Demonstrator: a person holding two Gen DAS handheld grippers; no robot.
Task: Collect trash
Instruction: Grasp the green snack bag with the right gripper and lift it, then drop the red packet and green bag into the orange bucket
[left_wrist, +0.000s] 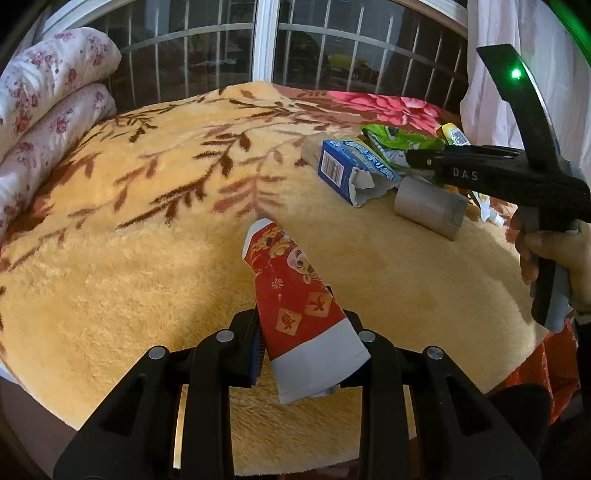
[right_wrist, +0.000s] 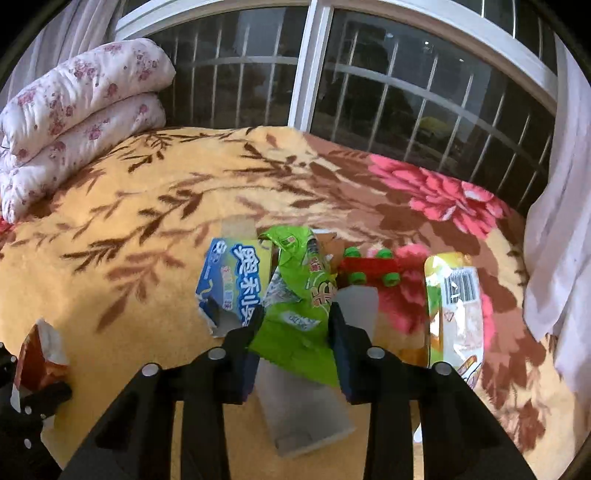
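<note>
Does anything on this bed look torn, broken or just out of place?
Yes. The blue box has a ragged, torn-open end. Wrappers lie loose on the blanket, with a red toy car with green wheels among them, which hardly looks like trash.

My left gripper (left_wrist: 303, 332) is black plastic with round silver screws and dark blue pads. My right gripper (left_wrist: 417, 158) shows white "DAS" lettering, a green light, grey handle, bare-skinned hand (left_wrist: 546, 254).
</note>
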